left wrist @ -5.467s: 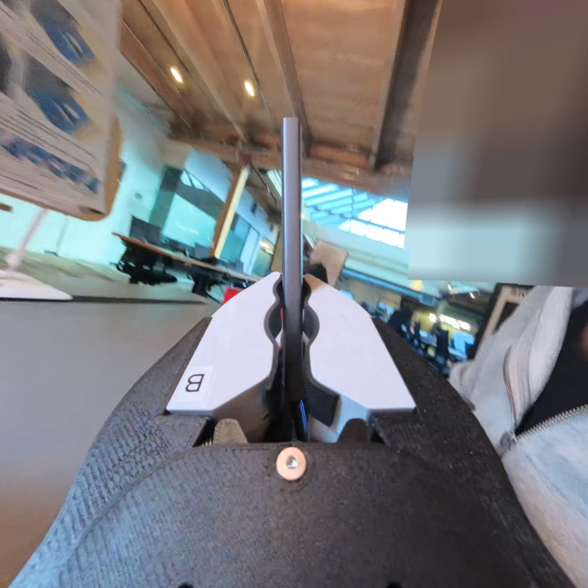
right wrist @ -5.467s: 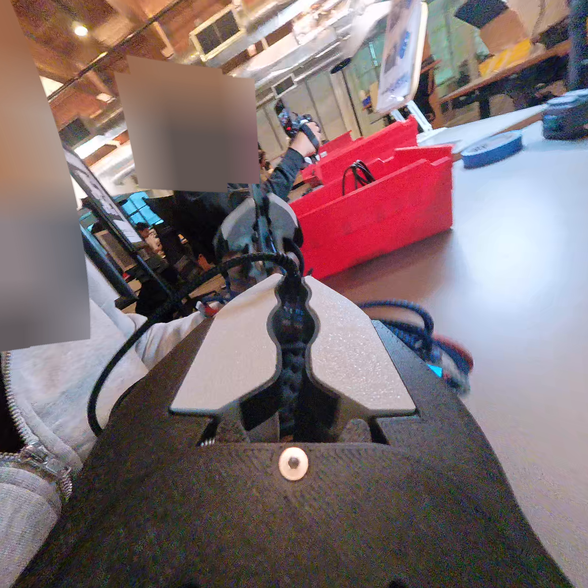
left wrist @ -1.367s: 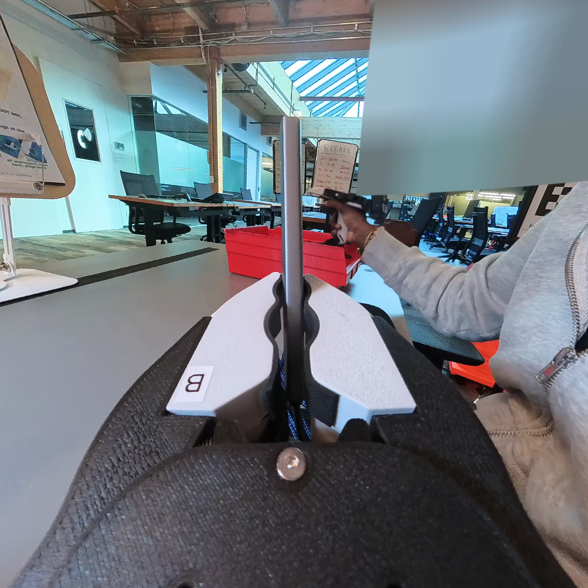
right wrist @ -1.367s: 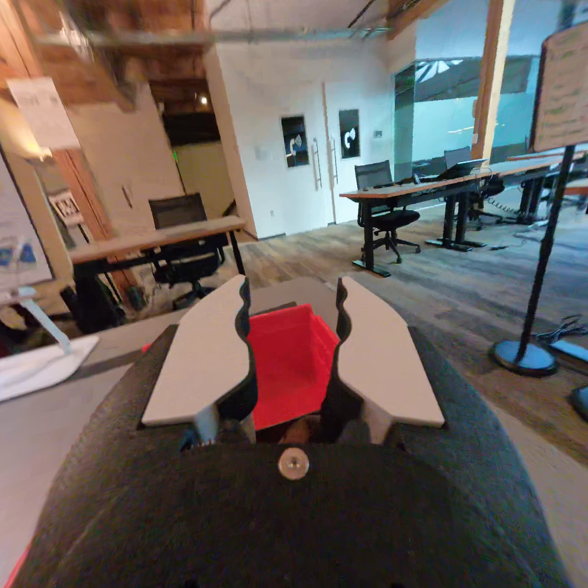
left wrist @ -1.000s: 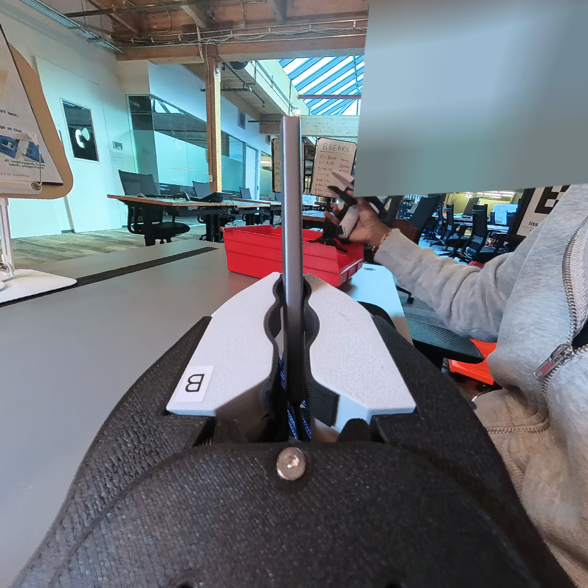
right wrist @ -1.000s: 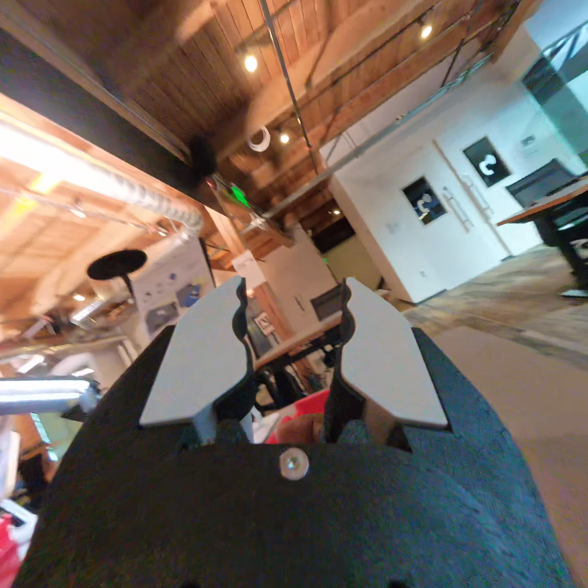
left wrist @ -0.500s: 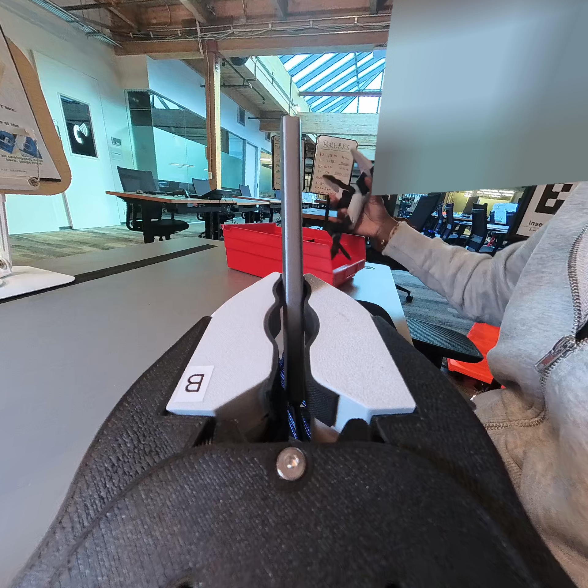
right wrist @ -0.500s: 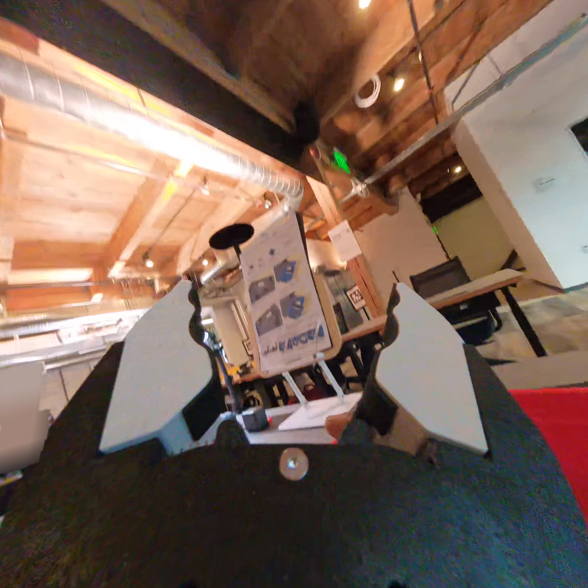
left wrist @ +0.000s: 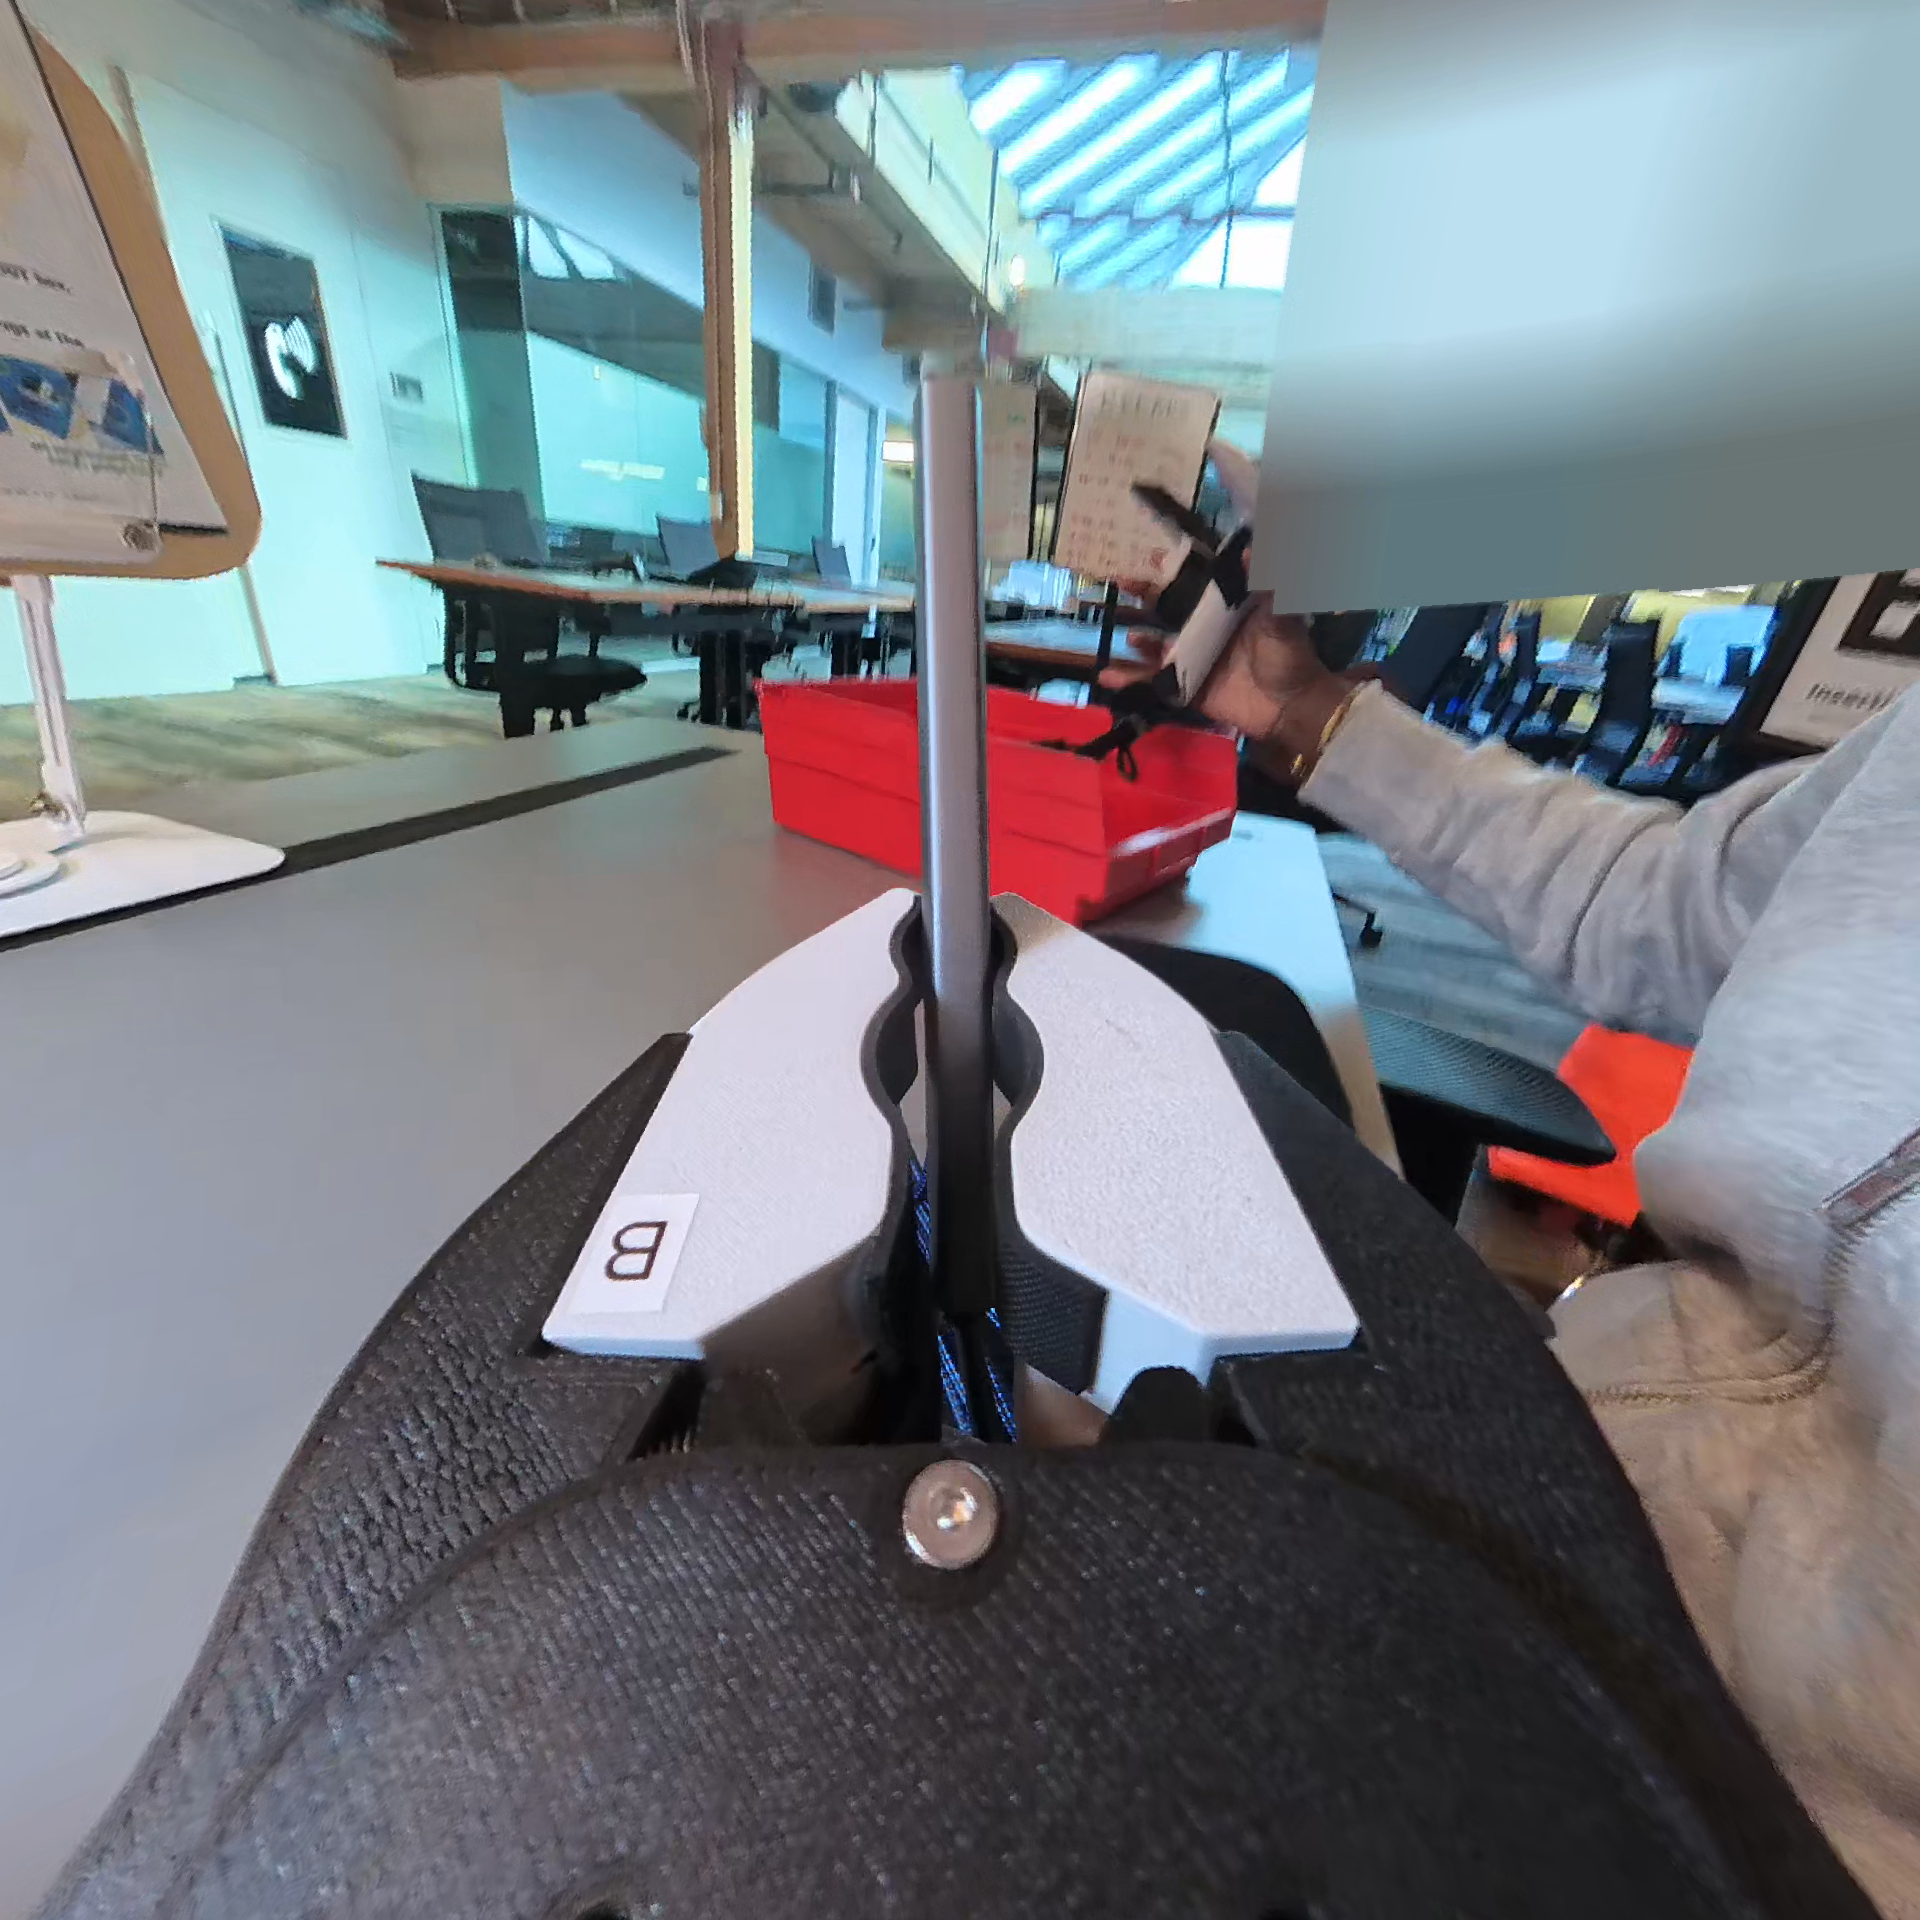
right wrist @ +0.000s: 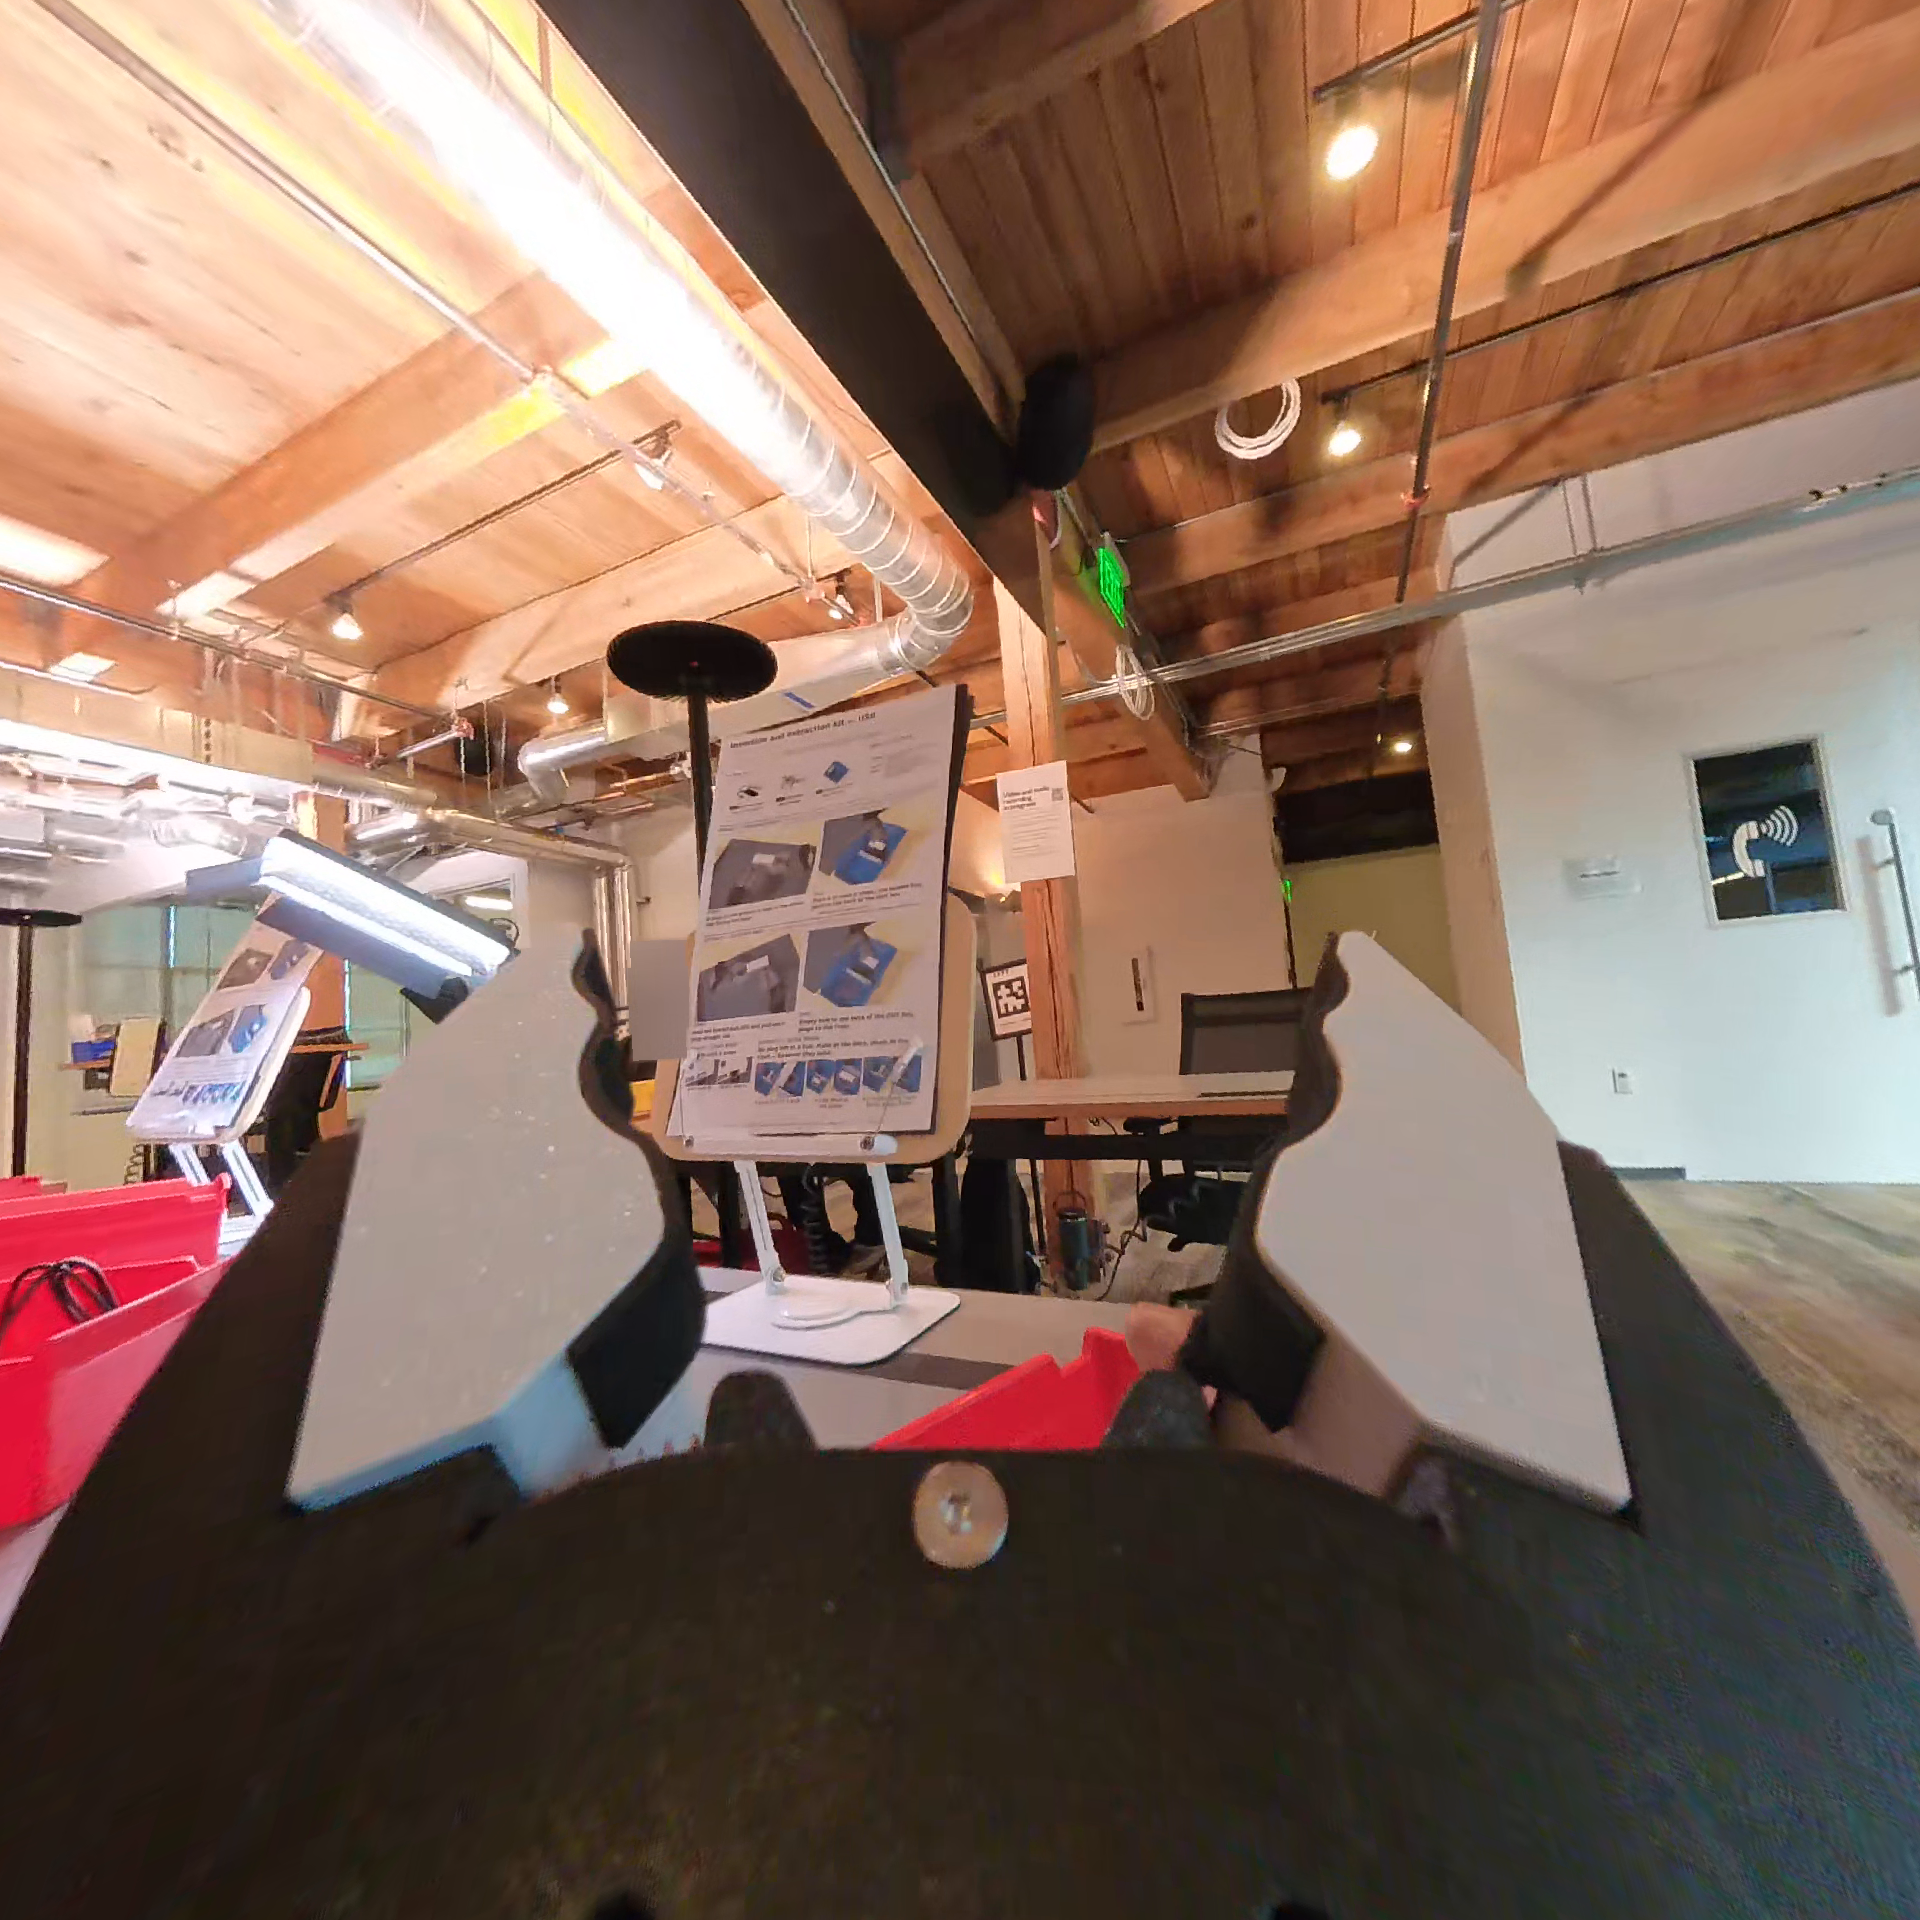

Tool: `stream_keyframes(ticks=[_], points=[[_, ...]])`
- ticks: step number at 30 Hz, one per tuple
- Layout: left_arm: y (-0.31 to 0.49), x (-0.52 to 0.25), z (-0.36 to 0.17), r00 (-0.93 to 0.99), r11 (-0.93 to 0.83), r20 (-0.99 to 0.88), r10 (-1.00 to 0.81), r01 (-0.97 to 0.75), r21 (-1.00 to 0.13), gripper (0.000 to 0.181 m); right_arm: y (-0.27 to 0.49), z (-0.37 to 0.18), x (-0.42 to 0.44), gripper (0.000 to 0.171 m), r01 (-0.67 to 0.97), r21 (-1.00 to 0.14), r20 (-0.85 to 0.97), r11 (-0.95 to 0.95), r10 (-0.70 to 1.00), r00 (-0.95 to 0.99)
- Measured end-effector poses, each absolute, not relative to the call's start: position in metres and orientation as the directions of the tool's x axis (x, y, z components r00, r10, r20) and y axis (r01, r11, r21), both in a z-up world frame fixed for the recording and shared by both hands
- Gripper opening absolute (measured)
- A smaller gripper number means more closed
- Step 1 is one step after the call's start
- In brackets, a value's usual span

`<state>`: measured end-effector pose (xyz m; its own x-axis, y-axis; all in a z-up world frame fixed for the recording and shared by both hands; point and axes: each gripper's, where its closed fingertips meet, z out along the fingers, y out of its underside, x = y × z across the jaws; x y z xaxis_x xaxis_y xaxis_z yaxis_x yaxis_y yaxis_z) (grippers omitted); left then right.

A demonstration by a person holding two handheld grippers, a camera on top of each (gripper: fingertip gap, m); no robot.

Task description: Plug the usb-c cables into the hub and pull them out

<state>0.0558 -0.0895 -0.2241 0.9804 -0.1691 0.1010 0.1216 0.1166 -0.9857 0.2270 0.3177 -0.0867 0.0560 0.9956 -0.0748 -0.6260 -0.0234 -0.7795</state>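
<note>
My left gripper is shut on the grey hub, a thin slab seen edge-on that stands upright between the jaws above the grey table. My right gripper is wide open and empty. In the left wrist view it is held in the air above the red bin at the far side of the table. A black cable lies in that bin. The hub's ports are hidden.
A paper sheet on a white stand is at the table's back; it also shows in the left wrist view. More red bins with a black cable are at the left. A grey sleeve crosses the right side. Tip to tip, the grippers are about 45 centimeters apart.
My right gripper has opened wider and swung from facing the ceiling to facing the stand, rising above the red bin. My left gripper keeps its hold on the hub.
</note>
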Motion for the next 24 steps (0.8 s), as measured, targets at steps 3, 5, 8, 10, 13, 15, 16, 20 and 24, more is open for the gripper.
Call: stream_keyframes(ticks=[3, 5, 8, 10, 13, 15, 16, 20, 24], points=[[-0.085, 0.056, -0.229, 0.987, 0.061, 0.059, -0.146, 0.069, -0.996, 0.01, 0.315, -0.092, 0.223, 0.125, -0.602, -0.798, -0.056, -0.004, 0.996, 0.067], [-0.084, 0.054, -0.229, 0.991, 0.051, 0.027, -0.127, 0.033, -0.998, 0.01, 0.317, -0.093, 0.223, 0.125, -0.602, -0.799, -0.061, 0.0, 0.995, 0.08], [-0.084, 0.048, -0.234, 0.995, -0.005, -0.027, -0.093, -0.027, -1.0, 0.01, 0.331, -0.095, 0.223, 0.12, -0.614, -0.787, -0.157, -0.057, 0.981, 0.11], [-0.084, 0.044, -0.24, 0.993, -0.075, -0.092, -0.08, -0.098, -0.992, 0.01, 0.334, -0.097, 0.224, 0.12, -0.634, -0.764, -0.211, -0.121, 0.975, 0.068], [-0.081, 0.047, -0.247, 0.976, -0.152, -0.189, -0.107, -0.203, -0.967, 0.013, 0.34, -0.104, 0.226, 0.118, -0.642, -0.756, -0.238, -0.132, 0.968, 0.081], [-0.078, 0.055, -0.247, 0.969, -0.166, -0.2, -0.148, -0.224, -0.96, 0.016, 0.341, -0.106, 0.227, 0.117, -0.651, -0.748, -0.249, -0.134, 0.965, 0.088], [-0.076, 0.06, -0.246, 0.964, -0.169, -0.198, -0.177, -0.228, -0.959, 0.02, 0.342, -0.107, 0.229, 0.116, -0.657, -0.741, -0.256, -0.137, 0.963, 0.088], [-0.072, 0.068, -0.235, 0.941, -0.209, -0.215, -0.261, -0.272, -0.939, 0.053, 0.343, -0.107, 0.23, 0.116, -0.669, -0.73, -0.262, -0.143, 0.962, 0.081], [-0.069, 0.073, -0.176, 0.912, -0.093, -0.235, -0.335, -0.28, -0.955, 0.061, 0.341, -0.106, 0.23, 0.117, -0.668, -0.732, -0.249, -0.132, 0.965, 0.082]])
